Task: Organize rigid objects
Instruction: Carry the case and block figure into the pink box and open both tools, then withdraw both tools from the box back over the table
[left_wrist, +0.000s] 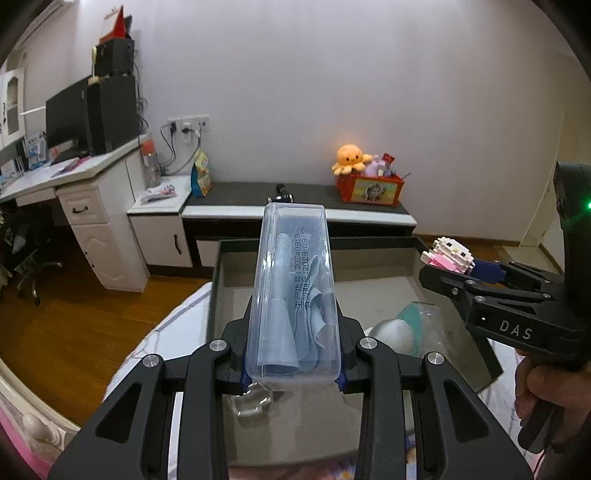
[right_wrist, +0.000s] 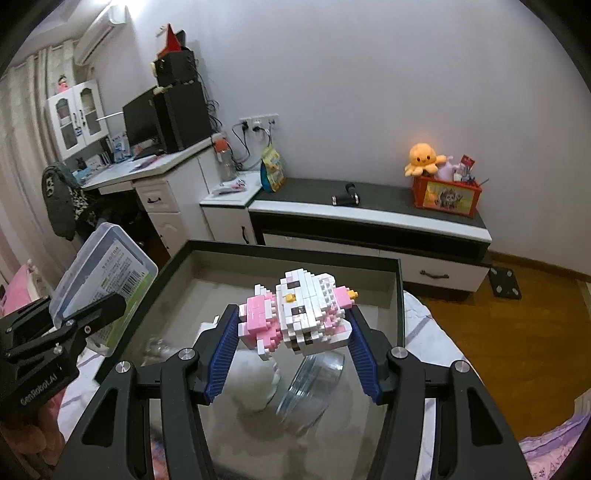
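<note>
Left gripper (left_wrist: 293, 369): clamped on the clear plastic case (left_wrist: 293, 291), its pads pressing the case's two long sides near the lower end; the case sticks out ahead toward 12 o'clock.
Clear plastic case: holds folded pale-blue pieces inside, with a printed date line along its length; in the right wrist view it shows at 9 o'clock with a green-and-white label (right_wrist: 122, 280) on its face.
Right gripper (right_wrist: 293, 332): gripping the block figure (right_wrist: 299, 314), blue ribbed pads against both of its sides, jaws about half spread.
Block figure: pink and white bricks, lying on its side between the pads, held above the tray; in the left wrist view it sits at 3 o'clock.
Tray (right_wrist: 295, 251): dark-rimmed, shallow, grey floor, resting on a bed with a patterned cover (left_wrist: 173, 325); it lies below both grippers.
Inside the tray: a clear glass dish (right_wrist: 314, 384) tilted on edge, beside a white rounded object (right_wrist: 255, 384); a small clear piece (left_wrist: 255, 402) lies under the case.
Hand (left_wrist: 546, 384): wraps the right gripper's handle at 4 o'clock in the left wrist view.
Low cabinet (right_wrist: 369, 218): against the wall at 12 o'clock, carrying a red box (right_wrist: 447, 195) with an orange plush octopus (right_wrist: 423, 158).
Desk (left_wrist: 74, 166): at 10 o'clock, with a monitor (left_wrist: 66, 114).
</note>
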